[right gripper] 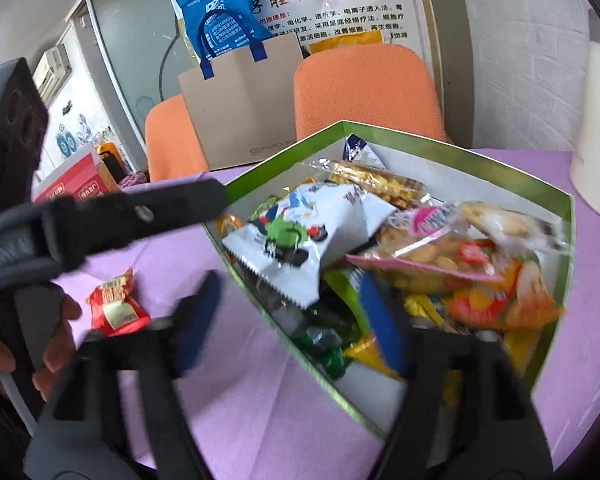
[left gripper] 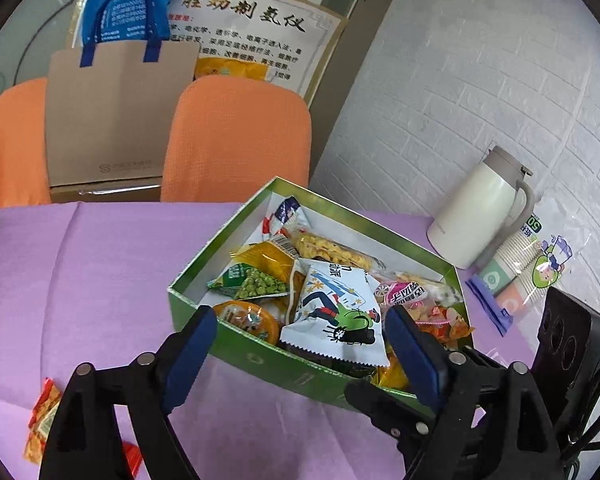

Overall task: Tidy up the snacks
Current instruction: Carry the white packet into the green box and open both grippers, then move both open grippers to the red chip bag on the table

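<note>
Most snacks already in green box; red packet left on surface; both hand-held grippers, left and right, spread apart, empty

A table is covered with a purple cloth. On it are set a green box, a white jug, a pack of paper cups and a red snack packet.
</note>
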`<state>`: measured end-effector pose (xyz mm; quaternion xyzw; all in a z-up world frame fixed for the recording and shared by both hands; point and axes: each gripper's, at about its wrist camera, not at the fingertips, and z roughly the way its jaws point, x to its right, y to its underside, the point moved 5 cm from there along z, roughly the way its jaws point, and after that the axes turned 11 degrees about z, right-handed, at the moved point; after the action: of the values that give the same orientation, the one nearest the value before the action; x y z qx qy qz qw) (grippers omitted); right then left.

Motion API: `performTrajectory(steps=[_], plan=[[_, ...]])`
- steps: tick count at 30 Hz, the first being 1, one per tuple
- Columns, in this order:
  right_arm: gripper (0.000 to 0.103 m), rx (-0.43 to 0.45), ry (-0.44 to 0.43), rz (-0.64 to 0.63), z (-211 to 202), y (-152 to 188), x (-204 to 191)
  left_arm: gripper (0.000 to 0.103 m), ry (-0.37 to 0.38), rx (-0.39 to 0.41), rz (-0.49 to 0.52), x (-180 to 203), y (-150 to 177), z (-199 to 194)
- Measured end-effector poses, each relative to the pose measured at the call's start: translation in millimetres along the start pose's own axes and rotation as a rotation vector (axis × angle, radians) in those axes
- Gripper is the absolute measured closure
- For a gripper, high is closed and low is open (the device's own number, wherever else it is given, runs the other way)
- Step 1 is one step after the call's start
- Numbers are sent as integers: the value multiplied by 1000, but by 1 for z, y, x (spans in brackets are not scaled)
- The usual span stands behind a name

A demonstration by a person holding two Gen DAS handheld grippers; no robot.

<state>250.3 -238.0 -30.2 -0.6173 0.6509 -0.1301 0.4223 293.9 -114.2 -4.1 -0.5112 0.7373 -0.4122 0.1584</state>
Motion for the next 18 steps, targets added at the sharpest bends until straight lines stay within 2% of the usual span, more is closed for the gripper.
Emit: performTrajectory(steps=[5, 7, 13, 18], plan=[[13, 15, -40, 5, -25, 24, -5, 11, -81, -10, -8, -1, 22, -28], [8, 42, -15, -24, -38, 31, -9, 11, -95, -7, -31, -3, 33, -40], [8, 63, -50, -47, -62, 46, -24, 11, -130, -31, -84, -11, 65, -62], [8, 32, -76, -57, -64, 59, -38, 11, -180, -45, -98, -22, 87, -75]])
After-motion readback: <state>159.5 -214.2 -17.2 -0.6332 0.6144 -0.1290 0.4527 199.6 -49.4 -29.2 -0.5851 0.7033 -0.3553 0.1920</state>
